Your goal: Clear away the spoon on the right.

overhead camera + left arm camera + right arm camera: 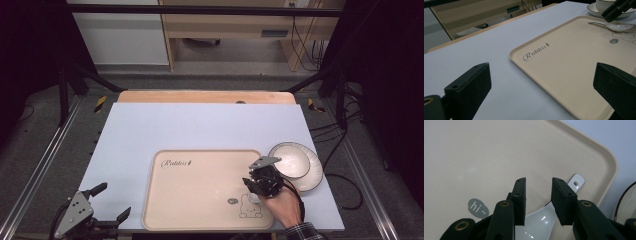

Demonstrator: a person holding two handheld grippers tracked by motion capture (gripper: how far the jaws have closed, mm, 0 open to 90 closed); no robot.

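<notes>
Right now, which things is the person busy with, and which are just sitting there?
Busy with: white spoon lying on the beige tray, right gripper open over it.

Just sitting: bowl on plate, left gripper open, blue mat.

A lab-like recording room: black metal frame (75, 75) around the table (200, 125), trailing cables (305, 45), wooden furniture (225, 25) behind

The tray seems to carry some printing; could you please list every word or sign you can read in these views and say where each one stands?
"Rabbit": grey script with a small carrot mark after it, near one corner of the beige tray, read in the left gripper view; blurred in the high view.
"hi~": white letters in a grey speech bubble on the tray floor, beside a line-drawn rabbit.
The white spoon and the bowl show no lettering.
</notes>
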